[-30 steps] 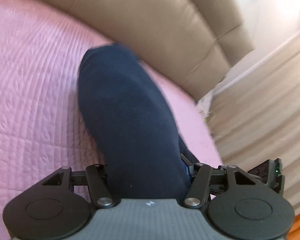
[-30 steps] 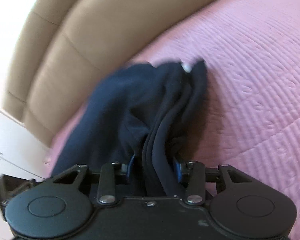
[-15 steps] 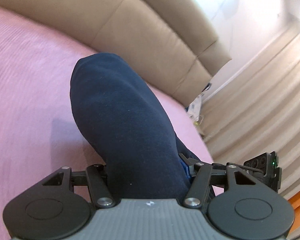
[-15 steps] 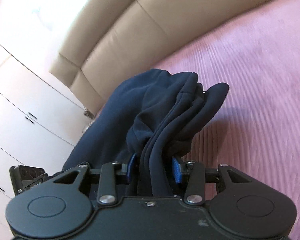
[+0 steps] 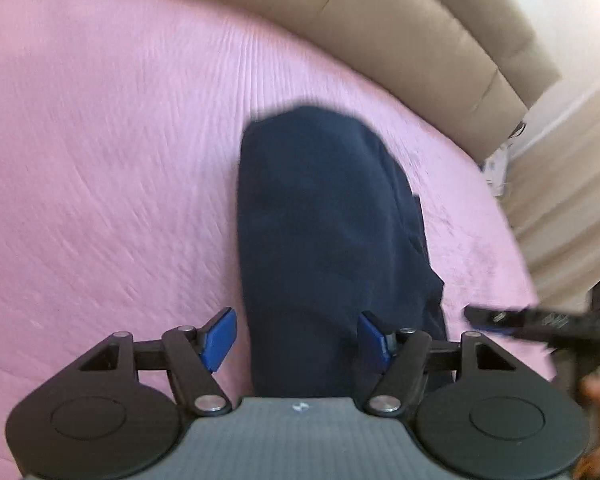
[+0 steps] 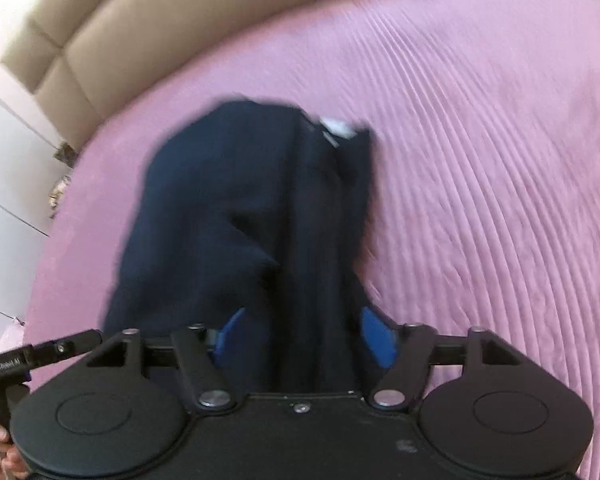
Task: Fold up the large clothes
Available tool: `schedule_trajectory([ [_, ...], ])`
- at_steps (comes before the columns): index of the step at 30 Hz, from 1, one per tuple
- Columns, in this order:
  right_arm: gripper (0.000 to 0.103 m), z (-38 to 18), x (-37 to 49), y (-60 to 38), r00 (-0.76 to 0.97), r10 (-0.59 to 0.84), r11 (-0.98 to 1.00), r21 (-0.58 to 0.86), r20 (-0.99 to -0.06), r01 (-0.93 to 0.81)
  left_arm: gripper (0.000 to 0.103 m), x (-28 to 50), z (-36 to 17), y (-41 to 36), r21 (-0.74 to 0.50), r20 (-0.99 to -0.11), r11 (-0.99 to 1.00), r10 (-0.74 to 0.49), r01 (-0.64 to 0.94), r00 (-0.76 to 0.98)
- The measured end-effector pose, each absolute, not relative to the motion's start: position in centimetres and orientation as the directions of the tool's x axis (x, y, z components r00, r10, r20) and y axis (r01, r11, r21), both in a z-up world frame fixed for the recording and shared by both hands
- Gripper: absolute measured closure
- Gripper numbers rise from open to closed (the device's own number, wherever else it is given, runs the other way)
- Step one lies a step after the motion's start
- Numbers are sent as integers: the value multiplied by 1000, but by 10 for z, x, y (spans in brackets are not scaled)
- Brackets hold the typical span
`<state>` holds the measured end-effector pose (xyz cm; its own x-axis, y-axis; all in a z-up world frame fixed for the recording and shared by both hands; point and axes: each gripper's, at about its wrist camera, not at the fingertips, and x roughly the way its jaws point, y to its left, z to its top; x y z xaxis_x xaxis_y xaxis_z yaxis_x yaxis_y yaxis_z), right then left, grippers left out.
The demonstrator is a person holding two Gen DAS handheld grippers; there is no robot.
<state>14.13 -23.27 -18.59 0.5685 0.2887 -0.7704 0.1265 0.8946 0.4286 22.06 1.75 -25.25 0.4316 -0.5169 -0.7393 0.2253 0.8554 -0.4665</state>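
Note:
A dark navy garment [image 5: 320,208] lies folded in a long bundle on the pink bedspread [image 5: 100,160]. My left gripper [image 5: 296,332] straddles its near end and its jaws are opening. The left blue pad [image 5: 220,336] stands clear of the cloth. In the right wrist view the same garment [image 6: 240,208] shows several folded layers and a white label [image 6: 338,126] at its far end. My right gripper [image 6: 300,332] is also opening, with the cloth loose between its wide-set blue pads [image 6: 376,336].
A beige padded headboard [image 5: 400,28] runs along the far side of the bed. Pale curtains [image 5: 572,160] hang at the right, and white cupboard doors [image 6: 4,180] stand at the left. Each gripper's body shows at the edge of the other's view, with a person's hand [image 5: 596,400] on it.
Both grippers carried the garment forward and lowered it onto the bedspread. Their jaws have spread apart, so the blue pads now show beside the cloth.

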Motion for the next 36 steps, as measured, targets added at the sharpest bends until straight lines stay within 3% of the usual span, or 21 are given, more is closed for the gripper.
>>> schedule_trajectory([
  [2, 30, -173, 138, -206, 613, 276, 920, 388, -741, 55, 50, 209, -236, 17, -415, -727, 869, -495, 270, 476],
  [3, 55, -169, 143, -191, 622, 267, 936, 350, -736, 13, 54, 205, -231, 11, -403, -716, 869, -495, 288, 493],
  [4, 87, -172, 150, -174, 611, 244, 955, 295, -753, -17, 64, 202, -234, 5, -413, -707, 858, -513, 306, 486],
  [5, 94, -180, 157, -164, 591, 216, 968, 251, -777, -25, 76, 200, -238, -2, -442, -707, 839, -544, 318, 452],
  [9, 103, -215, 184, -148, 528, 89, 989, 140, -844, 57, 84, 191, -270, -23, -493, -731, 811, -583, 315, 355],
  [10, 103, -214, 182, -153, 510, 97, 981, 168, -855, 94, 89, 192, -274, -23, -493, -736, 817, -575, 299, 357],
  [14, 103, -198, 174, -170, 477, 132, 937, 266, -869, 225, 89, 189, -268, -12, -527, -732, 812, -584, 252, 350],
  [15, 88, -190, 166, -169, 473, 138, 939, 267, -870, 218, 89, 185, -260, -13, -506, -741, 821, -571, 264, 353],
  [16, 63, -182, 157, -166, 465, 144, 942, 265, -873, 207, 86, 182, -255, -9, -493, -747, 827, -562, 272, 356],
  [17, 55, -174, 147, -163, 469, 151, 942, 270, -870, 197, 80, 176, -247, -8, -475, -753, 834, -551, 281, 360],
  [21, 50, -139, 100, -162, 498, 161, 951, 269, -852, 153, 76, 142, -199, -4, -328, -770, 880, -460, 344, 442],
  [23, 38, -119, 83, -152, 514, 152, 959, 251, -844, 128, 74, 128, -173, -3, -280, -761, 898, -424, 340, 492],
  [24, 27, -107, 75, -149, 528, 143, 965, 237, -837, 115, 73, 122, -158, 0, -265, -747, 907, -408, 328, 525],
  [30, 22, -31, 53, -126, 630, 81, 980, 175, -773, 89, 55, 93, -68, 4, -169, -663, 950, -306, 262, 683],
  [33, 21, -5, 47, -117, 657, 31, 983, 143, -753, 118, 38, 80, -33, -2, -115, -628, 962, -264, 248, 732],
  [35, 20, 3, 44, -113, 655, -5, 982, 121, -755, 147, 20, 73, -18, -8, -87, -620, 965, -247, 248, 745],
  [36, 20, 5, 42, -112, 655, -12, 982, 114, -756, 151, 19, 69, -13, -12, -73, -618, 965, -242, 252, 748],
])
